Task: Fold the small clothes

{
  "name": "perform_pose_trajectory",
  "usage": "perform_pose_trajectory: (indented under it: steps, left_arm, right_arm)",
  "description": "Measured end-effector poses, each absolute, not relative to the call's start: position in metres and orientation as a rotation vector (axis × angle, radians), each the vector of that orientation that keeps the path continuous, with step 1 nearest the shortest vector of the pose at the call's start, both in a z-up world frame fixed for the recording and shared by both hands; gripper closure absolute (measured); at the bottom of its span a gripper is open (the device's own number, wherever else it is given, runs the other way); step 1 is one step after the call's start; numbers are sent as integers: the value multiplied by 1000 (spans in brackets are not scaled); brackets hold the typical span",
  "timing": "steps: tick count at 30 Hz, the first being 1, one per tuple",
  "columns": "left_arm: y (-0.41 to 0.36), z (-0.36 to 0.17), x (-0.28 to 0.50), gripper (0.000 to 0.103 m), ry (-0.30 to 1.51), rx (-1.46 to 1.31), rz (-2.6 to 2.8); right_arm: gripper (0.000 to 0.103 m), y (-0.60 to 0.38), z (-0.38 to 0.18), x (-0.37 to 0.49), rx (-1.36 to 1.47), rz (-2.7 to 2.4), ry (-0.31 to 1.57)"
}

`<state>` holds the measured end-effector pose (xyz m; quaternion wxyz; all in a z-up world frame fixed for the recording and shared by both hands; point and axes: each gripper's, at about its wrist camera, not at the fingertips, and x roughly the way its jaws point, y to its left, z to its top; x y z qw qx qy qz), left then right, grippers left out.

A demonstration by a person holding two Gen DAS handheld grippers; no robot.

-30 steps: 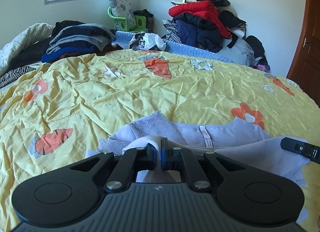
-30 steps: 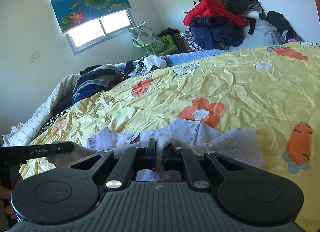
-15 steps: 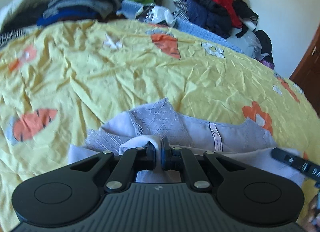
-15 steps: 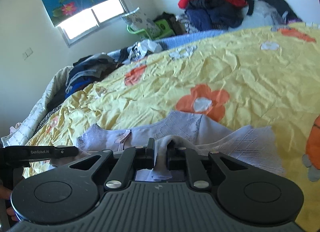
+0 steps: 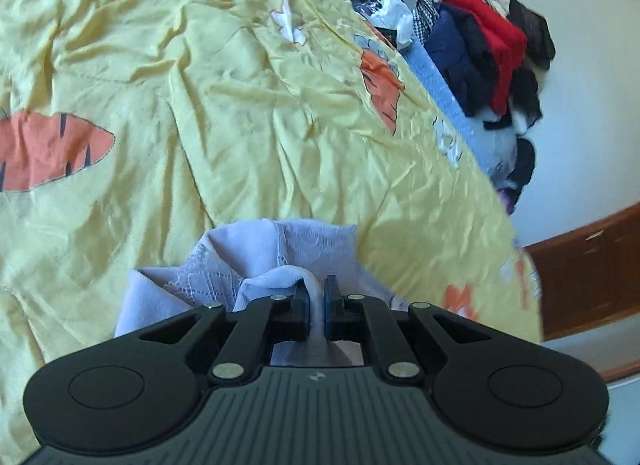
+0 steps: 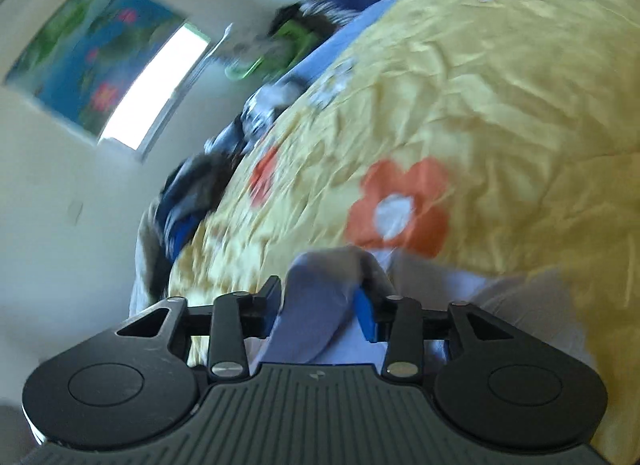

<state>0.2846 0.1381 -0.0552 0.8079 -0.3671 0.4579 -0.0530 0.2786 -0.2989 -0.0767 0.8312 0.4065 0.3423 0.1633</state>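
A small pale lilac garment with lace panels (image 5: 280,249) lies on the yellow bedspread (image 5: 240,125). My left gripper (image 5: 315,297) is shut on a white fold of its edge. In the right wrist view the same garment (image 6: 320,297) bunches between the fingers of my right gripper (image 6: 320,305), whose jaws stand apart with the cloth loose between them. Both views are tilted and blurred by motion. Neither gripper shows in the other's view.
The bedspread (image 6: 500,105) has orange carrots and flowers printed on it. A pile of red, navy and black clothes (image 5: 488,53) stands at the far side of the bed. A wooden door (image 5: 592,265) is at the right. A window (image 6: 156,85) is in the far wall.
Both grippers have swung and tilted, with the garment's edges carried forward over itself. The right gripper's jaws have opened from shut on the cloth. The left stays shut.
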Motion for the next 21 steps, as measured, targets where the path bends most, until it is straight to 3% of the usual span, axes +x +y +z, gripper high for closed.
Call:
perform_pose_trajectory:
  steps: [5, 8, 9, 10, 21]
  left_arm:
    - [145, -53, 279, 91, 984, -782, -106]
    - [160, -52, 279, 60, 955, -844, -77]
    - [164, -48, 278, 42, 922, -855, -69]
    - [166, -44, 277, 39, 888, -853, -62]
    - [142, -6, 246, 39, 782, -610, -136]
  right_arm:
    - [49, -309, -72, 264, 865, 317, 632]
    - [50, -316, -68, 256, 858, 277, 574]
    - [50, -316, -67, 254, 843, 275, 569]
    - [50, -313, -65, 253, 819, 291, 575]
    - [44, -171, -74, 268, 255, 840, 922]
